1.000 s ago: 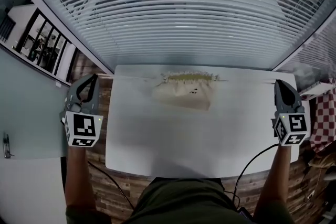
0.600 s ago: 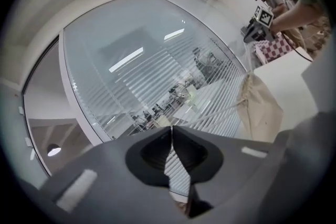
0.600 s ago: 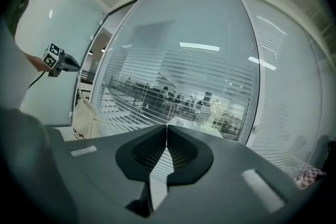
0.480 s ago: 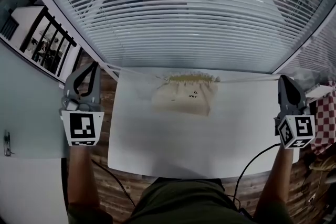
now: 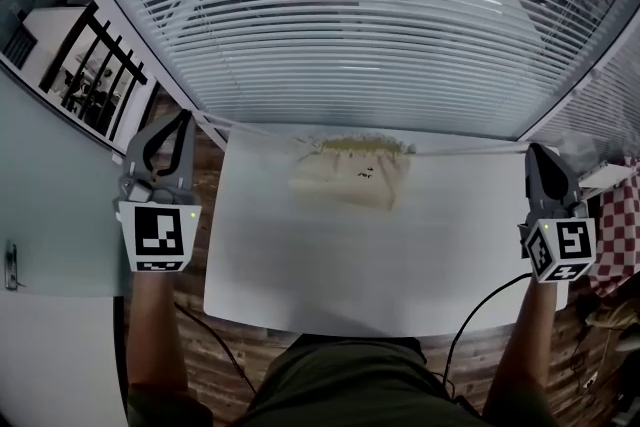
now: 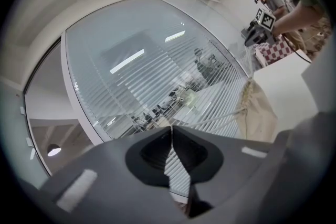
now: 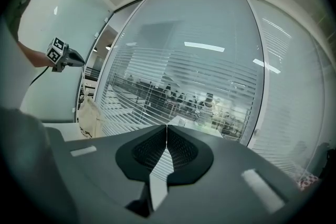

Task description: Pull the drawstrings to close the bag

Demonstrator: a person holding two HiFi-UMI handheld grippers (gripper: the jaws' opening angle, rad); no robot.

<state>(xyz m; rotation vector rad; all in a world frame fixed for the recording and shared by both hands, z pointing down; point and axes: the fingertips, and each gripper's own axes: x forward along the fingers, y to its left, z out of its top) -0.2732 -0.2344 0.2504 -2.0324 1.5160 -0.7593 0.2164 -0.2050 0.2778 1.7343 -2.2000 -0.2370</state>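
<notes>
Head view: left gripper (image 5: 184,120) hangs just off the table's (image 5: 380,265) left edge and right gripper (image 5: 537,152) sits at its right edge, each with jaws pinched narrow on a thin cord. Left drawstring (image 5: 270,135) and right drawstring (image 5: 470,151) run taut from those tips inward along the far edge. Cloth bag (image 5: 350,177) lies at the middle of the far edge, mouth gathered, facing the window blinds (image 5: 350,35) beyond.
</notes>
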